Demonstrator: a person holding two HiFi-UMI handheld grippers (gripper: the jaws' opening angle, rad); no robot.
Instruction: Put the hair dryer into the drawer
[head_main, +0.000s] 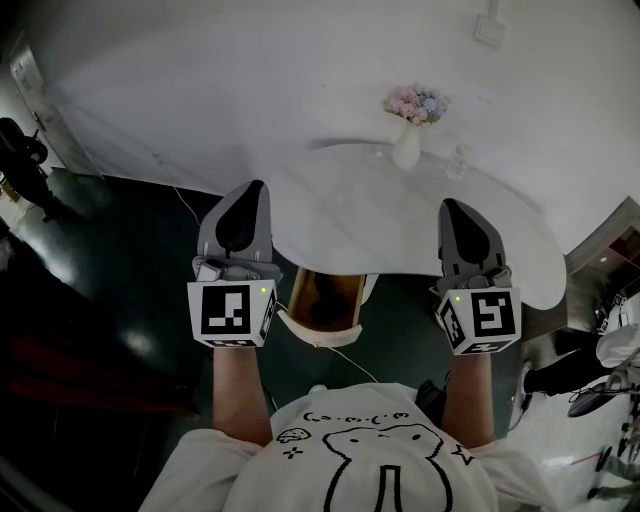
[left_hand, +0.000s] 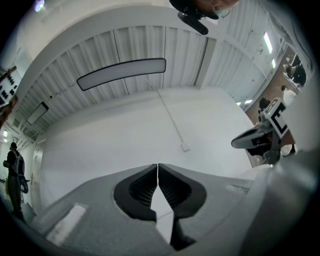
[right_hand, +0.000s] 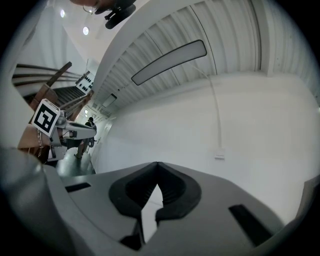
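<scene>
In the head view both grippers are held up side by side over the near edge of a white oval table (head_main: 350, 215). My left gripper (head_main: 252, 190) is shut with nothing in it, and its jaws meet tip to tip in the left gripper view (left_hand: 158, 167). My right gripper (head_main: 452, 207) is likewise shut and empty (right_hand: 157, 167). Between them, under the table's edge, a wooden drawer (head_main: 300, 298) stands pulled out. Something dark lies inside it, and a white cable (head_main: 335, 345) loops round its front. I cannot make out the hair dryer clearly.
A white vase of flowers (head_main: 412, 118) and a small clear glass (head_main: 459, 160) stand at the table's far side. The wall behind carries a socket (left_hand: 185, 147). The floor is dark. A person (left_hand: 12, 167) stands far off at the left.
</scene>
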